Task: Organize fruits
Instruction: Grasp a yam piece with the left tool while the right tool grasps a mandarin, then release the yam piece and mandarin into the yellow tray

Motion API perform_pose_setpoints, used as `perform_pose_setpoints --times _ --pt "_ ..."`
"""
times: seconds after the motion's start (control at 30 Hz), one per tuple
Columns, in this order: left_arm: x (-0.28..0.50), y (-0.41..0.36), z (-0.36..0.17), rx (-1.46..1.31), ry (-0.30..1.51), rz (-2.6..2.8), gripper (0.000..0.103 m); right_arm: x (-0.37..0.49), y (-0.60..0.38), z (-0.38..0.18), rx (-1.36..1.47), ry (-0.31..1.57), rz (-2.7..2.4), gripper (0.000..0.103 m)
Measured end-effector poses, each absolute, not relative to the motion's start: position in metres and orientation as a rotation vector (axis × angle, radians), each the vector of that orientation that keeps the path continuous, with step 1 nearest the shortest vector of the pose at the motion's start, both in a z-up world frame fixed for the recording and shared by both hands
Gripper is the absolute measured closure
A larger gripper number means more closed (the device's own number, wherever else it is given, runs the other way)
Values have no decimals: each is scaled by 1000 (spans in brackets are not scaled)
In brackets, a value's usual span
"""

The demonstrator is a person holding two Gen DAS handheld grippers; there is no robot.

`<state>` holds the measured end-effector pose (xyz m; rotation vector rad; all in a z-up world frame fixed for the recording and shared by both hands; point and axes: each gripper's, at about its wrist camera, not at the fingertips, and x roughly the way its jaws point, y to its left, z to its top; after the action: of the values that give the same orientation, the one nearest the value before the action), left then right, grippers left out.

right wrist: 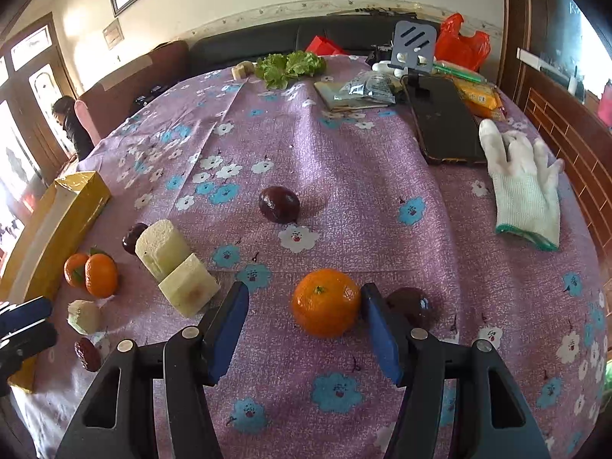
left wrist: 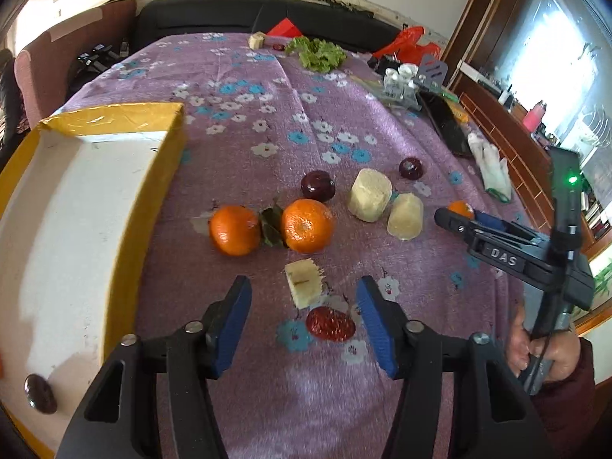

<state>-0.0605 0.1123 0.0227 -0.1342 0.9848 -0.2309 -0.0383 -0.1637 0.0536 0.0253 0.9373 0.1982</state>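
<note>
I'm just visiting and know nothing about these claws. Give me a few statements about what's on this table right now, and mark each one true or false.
1. The right claw has a tangerine between its blue fingers. True; only the right-hand finger looks to be touching it.
2. The yellow-edged box is full of tangerines. False: only one dark fruit shows inside it.
3. A white glove lies on the flowered cloth. True.
4. The left claw is clamped on a tangerine. False: it is open over a pale cut piece and a red date.
5. Two tangerines sit together near the box. True.
</note>
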Motion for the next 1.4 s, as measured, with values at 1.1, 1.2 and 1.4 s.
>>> perform_pose_setpoints --times 1.1,1.2,1.4 --pt "-144 296 89 -286 776 65 86 -127 17 136 10 873 655 63" --pt "-139 325 82 -284 804 120 86 -133 67 128 -17 910 755 63" --pt "-122 361 53 -296 885 175 86 -142 145 96 -112 996 833 63"
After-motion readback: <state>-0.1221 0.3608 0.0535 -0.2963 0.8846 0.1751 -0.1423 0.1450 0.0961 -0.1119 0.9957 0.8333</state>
